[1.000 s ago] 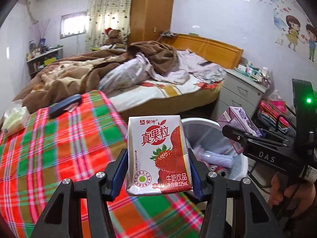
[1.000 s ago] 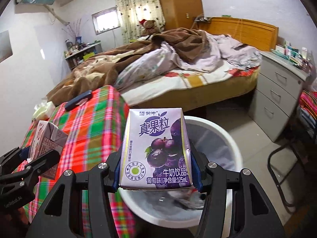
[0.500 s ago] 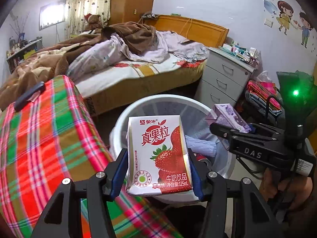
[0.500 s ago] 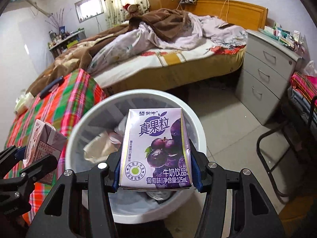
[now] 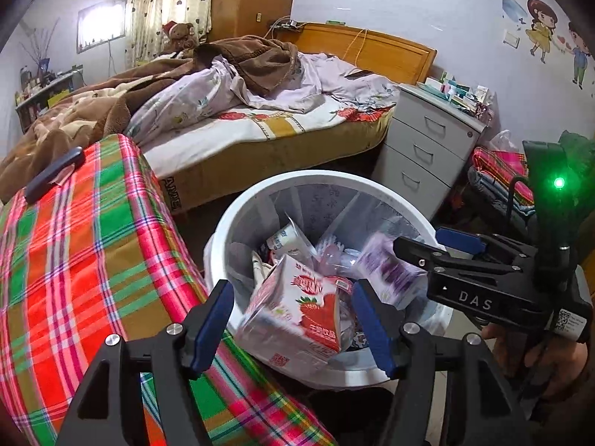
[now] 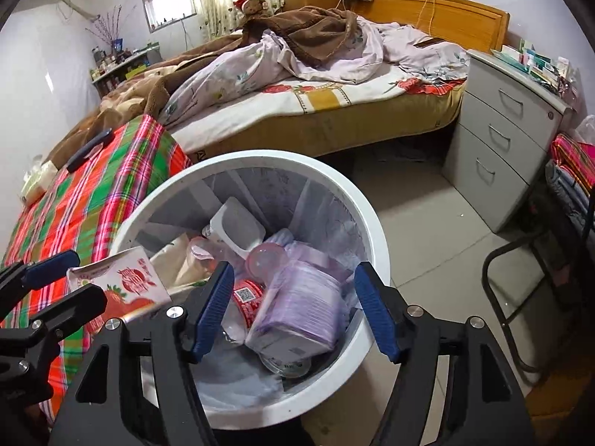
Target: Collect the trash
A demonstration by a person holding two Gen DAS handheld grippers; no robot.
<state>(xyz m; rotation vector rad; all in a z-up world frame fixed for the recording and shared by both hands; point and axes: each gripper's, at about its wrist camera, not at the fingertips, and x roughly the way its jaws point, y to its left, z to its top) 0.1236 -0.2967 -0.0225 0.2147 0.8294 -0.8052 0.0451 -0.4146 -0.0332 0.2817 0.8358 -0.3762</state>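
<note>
both grippers are seen opening: the blurred strawberry milk carton (image 5: 293, 316) is released by the left gripper (image 5: 293, 325), the blurred purple grape carton (image 6: 301, 312) by the right gripper (image 6: 293, 312), over the round white plastic bin (image 6: 366, 215).

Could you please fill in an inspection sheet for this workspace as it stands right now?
Surface: plaid cloth beside the white bin; a dark flat item lies on it.
Job's things: strawberry carton tilted and blurred, over the bin; purple carton blurred, in the bin's mouth.
Clutter: bin holds wrappers, a can and a clear liner.
Grippers: left gripper and right gripper both opening, fingers off the cartons.
Cables: an orange cord hangs over the headboard.
Surroundings: unmade bed, grey drawer unit, folding chair, tiled floor.
</note>
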